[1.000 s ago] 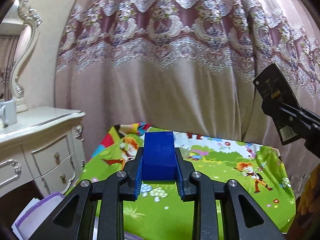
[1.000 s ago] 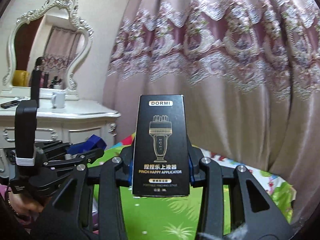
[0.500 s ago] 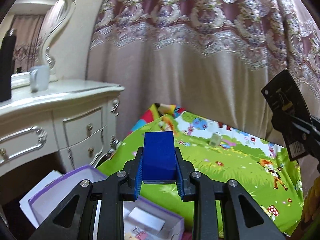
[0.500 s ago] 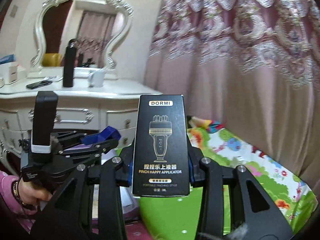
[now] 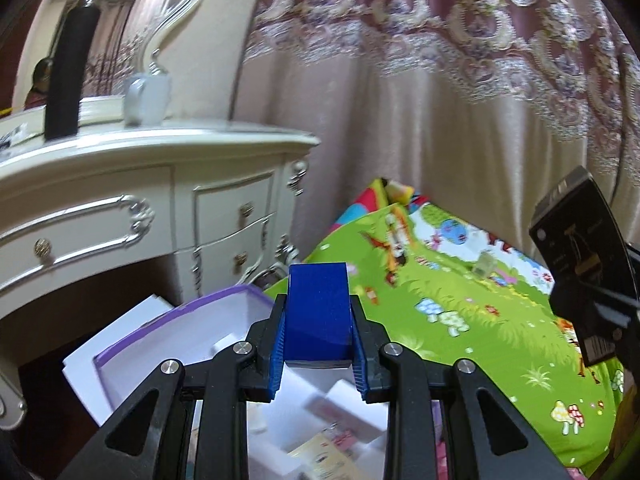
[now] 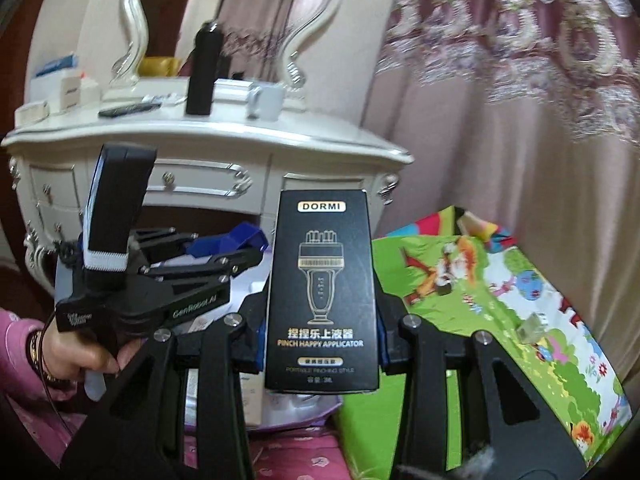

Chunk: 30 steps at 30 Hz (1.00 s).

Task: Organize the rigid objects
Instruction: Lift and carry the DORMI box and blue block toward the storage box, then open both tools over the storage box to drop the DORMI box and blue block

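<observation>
Nearest the left wrist camera, a blue block [image 5: 317, 312] is clamped between the pads of the left gripper [image 5: 318, 354], whose jaws are closed only as far as the block's width allows. Just below and behind it, an open purple-edged box [image 5: 176, 320] with white contents is seen, with the block held above its near right part. In the right wrist view, a black DORMI carton [image 6: 323, 296] is gripped upright between the pads of the right gripper [image 6: 322, 344], the jaws being parted to the carton's width. To its left, the left gripper is seen held by a hand [image 6: 76, 354] in a pink sleeve. Beyond the box, a green cartoon-printed mat [image 5: 472, 304] is spread, with a small clear object [image 5: 483, 267] lying on it. Farther left, a white dressing table [image 6: 208, 140] is seen, bearing a black bottle [image 6: 205, 76] and a white mug [image 6: 266, 102]. A patterned curtain [image 5: 460, 92] hangs behind everything.
</observation>
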Tool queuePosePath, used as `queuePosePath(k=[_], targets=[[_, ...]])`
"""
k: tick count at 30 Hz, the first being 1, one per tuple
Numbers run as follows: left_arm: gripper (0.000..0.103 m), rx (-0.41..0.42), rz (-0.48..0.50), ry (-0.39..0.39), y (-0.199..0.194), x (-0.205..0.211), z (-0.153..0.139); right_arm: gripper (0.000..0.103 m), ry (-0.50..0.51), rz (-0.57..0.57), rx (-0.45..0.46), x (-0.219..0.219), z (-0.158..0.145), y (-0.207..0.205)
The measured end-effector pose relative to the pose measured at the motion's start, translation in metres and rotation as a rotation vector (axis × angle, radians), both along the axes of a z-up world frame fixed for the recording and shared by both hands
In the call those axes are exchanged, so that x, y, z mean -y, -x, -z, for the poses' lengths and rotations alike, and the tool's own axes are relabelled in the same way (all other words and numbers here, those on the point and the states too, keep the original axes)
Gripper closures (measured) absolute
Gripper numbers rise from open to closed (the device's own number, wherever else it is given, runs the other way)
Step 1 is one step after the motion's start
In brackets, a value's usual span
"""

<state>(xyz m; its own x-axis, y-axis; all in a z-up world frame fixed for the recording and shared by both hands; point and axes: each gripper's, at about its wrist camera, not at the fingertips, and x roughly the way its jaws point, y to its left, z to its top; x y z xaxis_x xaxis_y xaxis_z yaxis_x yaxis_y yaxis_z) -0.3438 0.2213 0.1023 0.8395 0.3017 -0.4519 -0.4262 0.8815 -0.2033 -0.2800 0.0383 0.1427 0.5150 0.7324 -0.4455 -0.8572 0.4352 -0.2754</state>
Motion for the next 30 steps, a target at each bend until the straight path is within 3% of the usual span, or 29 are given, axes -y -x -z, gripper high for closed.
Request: queuePosePath(k=[8, 17, 29, 30], targets=[[0.074, -0.1, -0.074, 0.06, 0.009, -0.031, 0.03, 0.06, 0.146, -0.079, -0.109, -0.042, 0.037, -0.01], [0.074, -0.208, -0.109, 0.196, 0.004, -0.059, 0.062, 0.06, 0.292, -0.108, -0.219, -0.075, 0.09, -0.025], [0.073, -0.304, -0.18, 0.181, -0.003, -0.073, 0.075, 0.06, 0.324, -0.149, -0.264, -0.09, 0.122, -0.025], [0.066, -0.322, -0.205, 0.175, -0.005, -0.076, 0.076, 0.06, 0.324, -0.157, -0.27, -0.09, 0.125, -0.027]])
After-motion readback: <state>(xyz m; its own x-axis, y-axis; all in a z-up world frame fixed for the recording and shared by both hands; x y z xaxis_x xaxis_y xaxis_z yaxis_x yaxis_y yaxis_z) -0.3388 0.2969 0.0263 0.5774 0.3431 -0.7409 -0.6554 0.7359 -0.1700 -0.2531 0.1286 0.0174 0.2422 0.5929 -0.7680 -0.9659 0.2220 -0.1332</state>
